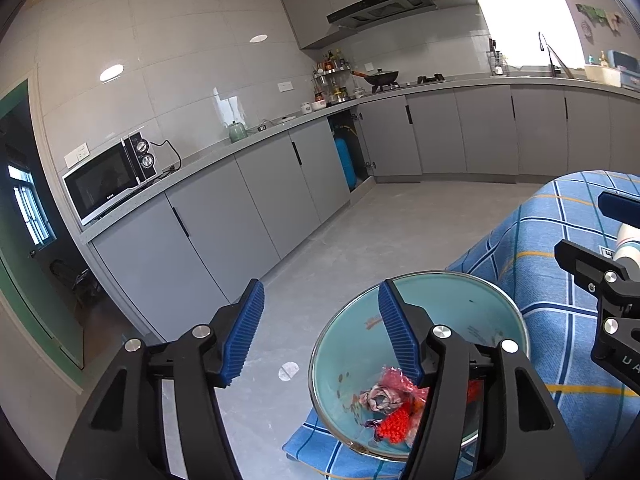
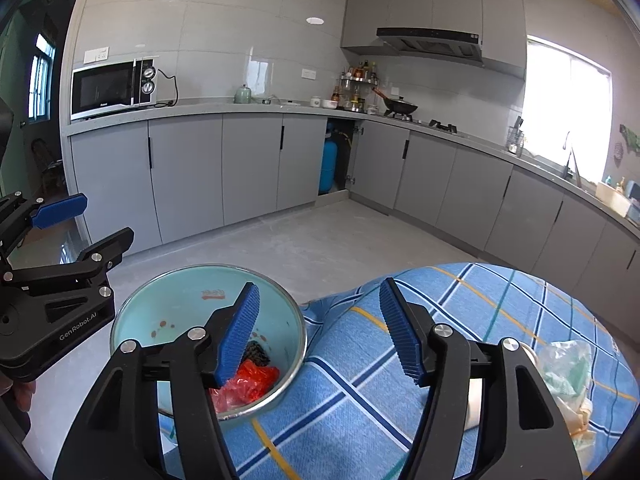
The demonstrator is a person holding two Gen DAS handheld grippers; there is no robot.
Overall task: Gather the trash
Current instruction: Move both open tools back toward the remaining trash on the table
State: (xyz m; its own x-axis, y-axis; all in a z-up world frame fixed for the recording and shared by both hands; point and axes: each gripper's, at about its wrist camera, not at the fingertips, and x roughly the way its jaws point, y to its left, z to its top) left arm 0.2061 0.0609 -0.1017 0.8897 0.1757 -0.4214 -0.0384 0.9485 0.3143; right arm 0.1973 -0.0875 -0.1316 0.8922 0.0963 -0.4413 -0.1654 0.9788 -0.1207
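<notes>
Both grippers are empty with fingers spread wide: left gripper [image 1: 322, 334] hangs over the bowl's [image 2: 160, 300] edge, right gripper [image 2: 320, 334] over the checked cloth [image 2: 460, 312]. The bowl sits at the worktop corner with red wrappers [image 2: 248, 384] already in it. Looks like the next piece is the clear plastic bag [image 2: 568, 364] off to the right. I'd swing the right one over, pinch a bunched fold rather than a flat bit, then drop it dead center.
</notes>
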